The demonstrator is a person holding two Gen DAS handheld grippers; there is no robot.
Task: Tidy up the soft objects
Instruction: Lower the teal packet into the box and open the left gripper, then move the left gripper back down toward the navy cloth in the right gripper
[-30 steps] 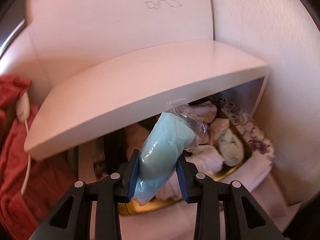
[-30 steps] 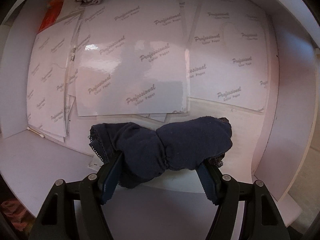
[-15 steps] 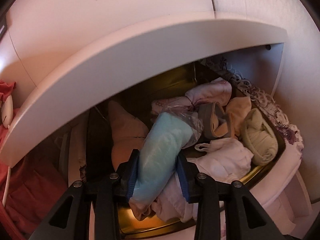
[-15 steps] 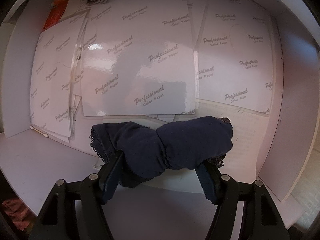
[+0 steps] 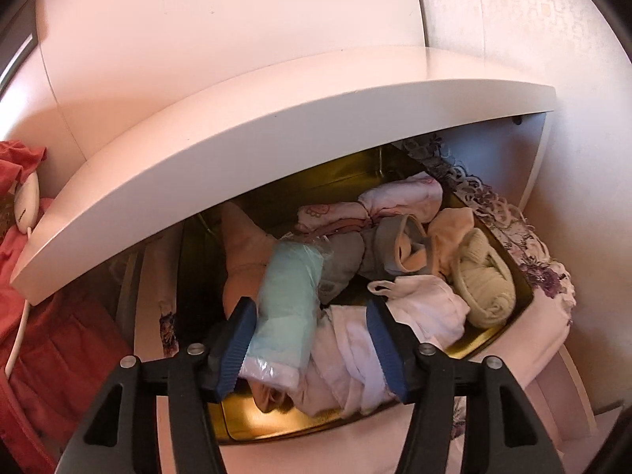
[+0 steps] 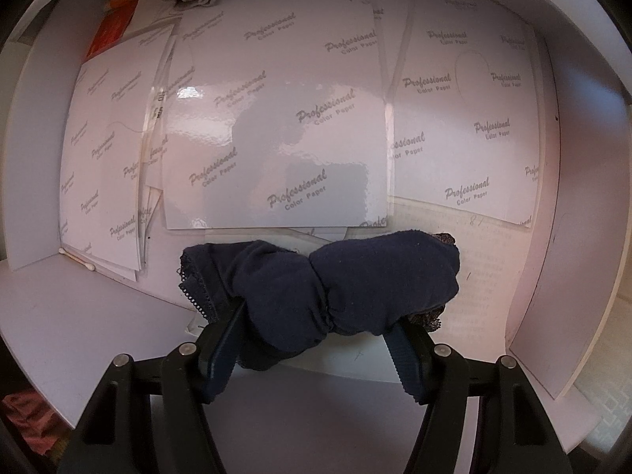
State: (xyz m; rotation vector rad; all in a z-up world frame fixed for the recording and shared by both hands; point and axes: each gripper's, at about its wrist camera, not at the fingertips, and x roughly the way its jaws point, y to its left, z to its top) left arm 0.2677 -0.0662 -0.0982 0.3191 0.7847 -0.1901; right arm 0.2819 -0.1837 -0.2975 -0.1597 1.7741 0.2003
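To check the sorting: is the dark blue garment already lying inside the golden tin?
No, the dark blue garment sits between the right gripper pads above paper sheets.

Under the curved white shelf (image 5: 276,118) sits a gold metal tin (image 5: 509,272) full of rolled cloth. The plastic-wrapped pale blue roll (image 5: 290,308) lies at its front left, the folded white cloth (image 5: 418,312) right of it, and the cream knitted roll (image 5: 486,288) against the right wall.

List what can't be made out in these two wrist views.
- Left wrist: back of the gold tin is hidden under the white shelf.
- Left wrist: the bagged light-blue roll, its lower end behind the opening left gripper.
- Right wrist: the dark bundle covers its own contact with the right gripper.
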